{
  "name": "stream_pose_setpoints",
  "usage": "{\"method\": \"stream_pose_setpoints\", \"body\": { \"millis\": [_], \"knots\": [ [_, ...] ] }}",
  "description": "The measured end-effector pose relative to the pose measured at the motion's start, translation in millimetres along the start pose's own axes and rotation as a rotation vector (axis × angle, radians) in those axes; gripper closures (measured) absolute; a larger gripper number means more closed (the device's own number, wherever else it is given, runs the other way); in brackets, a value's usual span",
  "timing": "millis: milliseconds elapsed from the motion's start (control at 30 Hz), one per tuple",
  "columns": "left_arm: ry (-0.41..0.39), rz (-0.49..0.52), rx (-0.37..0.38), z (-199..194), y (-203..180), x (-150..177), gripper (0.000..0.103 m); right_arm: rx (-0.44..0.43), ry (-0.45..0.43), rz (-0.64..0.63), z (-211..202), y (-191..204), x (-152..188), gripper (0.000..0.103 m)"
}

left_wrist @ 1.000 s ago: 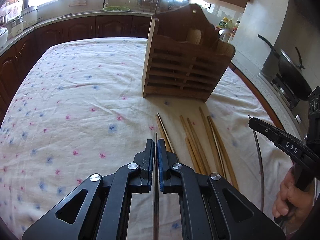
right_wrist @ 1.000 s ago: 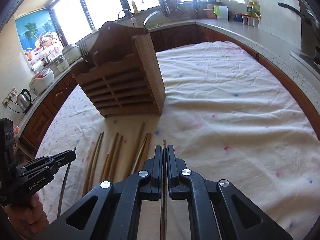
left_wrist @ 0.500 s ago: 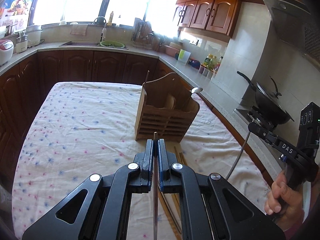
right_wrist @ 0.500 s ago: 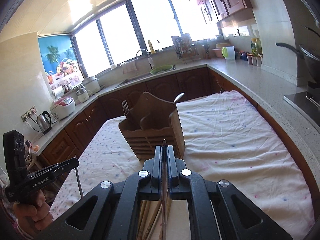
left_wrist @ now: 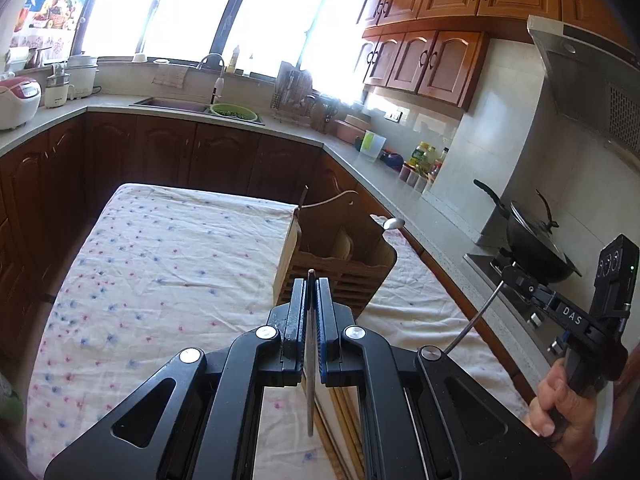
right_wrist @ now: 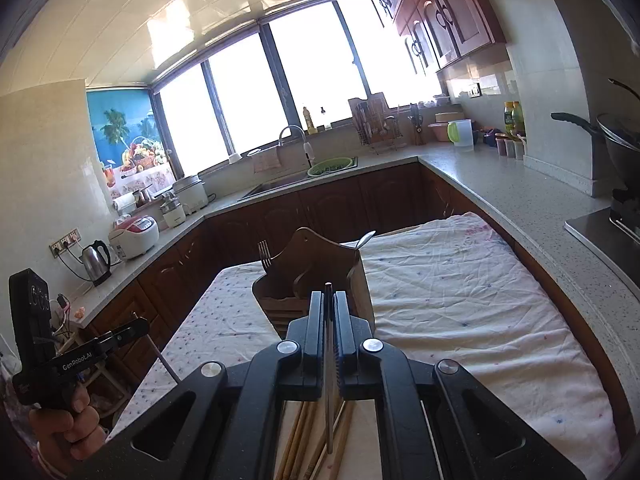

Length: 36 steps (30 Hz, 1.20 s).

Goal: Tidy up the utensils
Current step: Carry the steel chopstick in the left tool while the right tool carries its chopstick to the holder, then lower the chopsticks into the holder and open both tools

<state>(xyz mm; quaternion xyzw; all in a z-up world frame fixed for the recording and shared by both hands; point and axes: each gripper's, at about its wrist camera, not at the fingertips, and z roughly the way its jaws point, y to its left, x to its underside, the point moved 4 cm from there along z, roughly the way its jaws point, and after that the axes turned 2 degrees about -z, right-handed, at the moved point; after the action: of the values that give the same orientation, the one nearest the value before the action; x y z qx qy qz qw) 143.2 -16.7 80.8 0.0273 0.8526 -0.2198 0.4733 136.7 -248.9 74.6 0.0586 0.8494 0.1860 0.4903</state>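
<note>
A wooden utensil holder (left_wrist: pixel 340 252) (right_wrist: pixel 316 280) stands on the table, with a spoon (left_wrist: pixel 394 223) (right_wrist: pixel 366 239) and a fork (right_wrist: pixel 264 252) sticking out of it. My left gripper (left_wrist: pixel 310 286) is shut on a metal chopstick (left_wrist: pixel 310 380), held high above the table. My right gripper (right_wrist: pixel 328 300) is shut on another metal chopstick (right_wrist: pixel 329 400), also lifted; it shows in the left wrist view (left_wrist: pixel 514 276) with its chopstick (left_wrist: pixel 472 320) hanging down. Several wooden chopsticks (right_wrist: pixel 304 436) lie on the cloth below.
A floral tablecloth (left_wrist: pixel 172 264) covers the table. A counter with a stove and black wok (left_wrist: pixel 532 240) runs along the right. A sink (right_wrist: pixel 296 180), rice cooker (right_wrist: pixel 134 236) and kettle (right_wrist: pixel 96 256) stand on the far counters.
Both grippers have risen and tilted up from the table, each carrying its metal chopstick. The holder and the wooden chopsticks now lie further below.
</note>
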Motion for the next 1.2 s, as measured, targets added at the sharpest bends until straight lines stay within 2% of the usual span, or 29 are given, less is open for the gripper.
{"method": "stream_pose_setpoints", "body": {
  "millis": [367,667,800,900,1067,1200],
  "knots": [
    [-0.069,0.009,-0.001,2.8,-3.5,-31.9,0.1,-0.007,-0.031,0.003,7.5,-0.8,-18.2,0.099],
    [-0.201,0.05,0.003,8.9,-18.2,-92.9,0.1,-0.016,-0.131,0.008,21.6,3.8,-71.1,0.099],
    [-0.266,0.068,0.005,19.9,-26.4,-122.4,0.1,0.002,-0.187,0.014,36.3,1.1,-98.9,0.099],
    [-0.281,0.061,0.003,36.0,-28.4,-136.7,0.1,0.02,-0.211,0.038,52.5,-5.7,-112.1,0.099],
    [-0.301,0.025,-0.02,72.6,-18.3,-137.4,0.1,0.042,-0.219,0.042,80.9,-13.5,-115.2,0.099],
    [-0.27,-0.024,-0.04,105.4,-2.0,-121.9,0.1,0.049,-0.199,0.027,104.2,-14.9,-100.5,0.099]
  ]
}}
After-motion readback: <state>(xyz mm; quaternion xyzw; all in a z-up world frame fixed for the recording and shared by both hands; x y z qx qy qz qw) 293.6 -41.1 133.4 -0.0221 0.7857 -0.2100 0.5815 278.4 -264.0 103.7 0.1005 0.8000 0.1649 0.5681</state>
